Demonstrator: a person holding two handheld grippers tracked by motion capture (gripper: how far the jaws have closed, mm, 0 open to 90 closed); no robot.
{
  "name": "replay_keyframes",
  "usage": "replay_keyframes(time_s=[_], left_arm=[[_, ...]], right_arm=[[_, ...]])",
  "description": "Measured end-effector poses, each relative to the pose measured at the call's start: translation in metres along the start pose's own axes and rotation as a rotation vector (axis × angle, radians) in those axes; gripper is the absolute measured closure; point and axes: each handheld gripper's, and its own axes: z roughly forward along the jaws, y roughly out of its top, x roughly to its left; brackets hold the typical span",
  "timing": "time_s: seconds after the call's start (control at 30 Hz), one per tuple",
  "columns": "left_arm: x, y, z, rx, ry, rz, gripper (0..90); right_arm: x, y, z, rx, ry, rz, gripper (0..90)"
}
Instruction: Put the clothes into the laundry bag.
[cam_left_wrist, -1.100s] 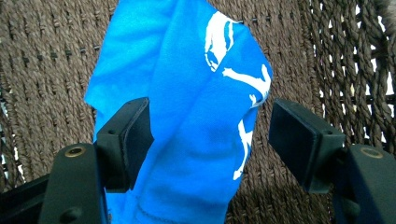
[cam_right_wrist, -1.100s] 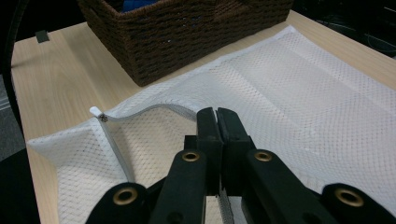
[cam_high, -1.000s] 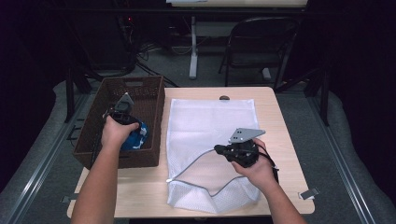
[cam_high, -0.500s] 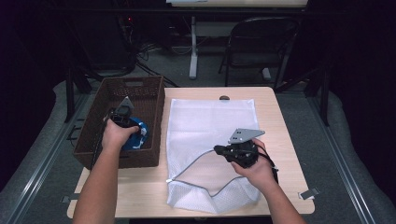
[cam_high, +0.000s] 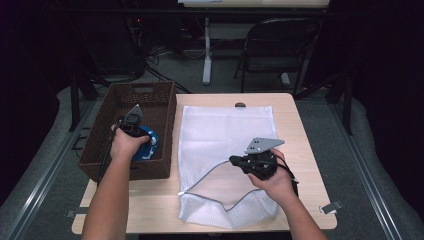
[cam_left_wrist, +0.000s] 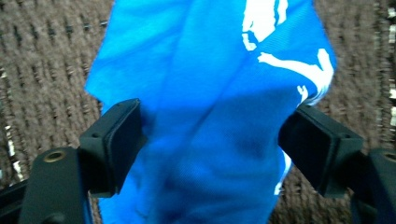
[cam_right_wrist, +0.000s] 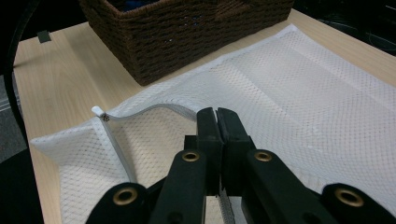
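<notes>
Two claws are at work, and I read the job as loading a laundry bag from a basket. My left claw (cam_high: 131, 121) hangs down inside the brown wicker basket (cam_high: 100, 150), its jaws spread wide on either side of a blue garment (cam_left_wrist: 205, 116) with white print; in the left gripper view the cloth sits squarely between them and lies against the inner faces, but they have not closed. My right claw (cam_right_wrist: 217, 122) is clenched on the zippered rim of the white mesh bag (cam_high: 227, 135), lifting that edge so the mouth gapes toward the near side of the counter (cam_high: 295, 125).

As I judge it, the step in hand is the pick-up of the garment. The next move calls for closing the left jaws on a good fold of cloth, lifting it clear of the basket wall, then carrying it across to the held-open mouth. The garment lies at the basket's near right corner, just beside the bag's left edge with the basket wall between them.
</notes>
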Motion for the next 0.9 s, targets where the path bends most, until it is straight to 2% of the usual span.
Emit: replay_keyframes(time_s=[0.07,0.23,0.6,0.83,0.9], left_arm=[[0.002,-0.001,0.001,-0.005,0.027,-0.002,20.1],[0.009,-0.001,0.002,-0.001,0.031,-0.034,17.3],[0.014,0.000,0.011,0.020,-0.001,-0.055,15.6],[0.014,0.002,0.017,0.071,-0.024,-0.033,15.8],[0.014,0.002,0.018,0.074,-0.015,-0.036,15.8]], right_arm=[[0.000,0.000,0.000,0.001,-0.001,0.000,88.8],[-0.001,0.000,0.000,0.002,0.002,0.001,88.8],[0.000,-0.001,0.001,0.005,0.001,0.005,88.8],[-0.001,-0.002,0.001,0.004,0.003,0.007,88.8],[-0.001,-0.002,0.001,0.004,0.001,0.005,88.8]])
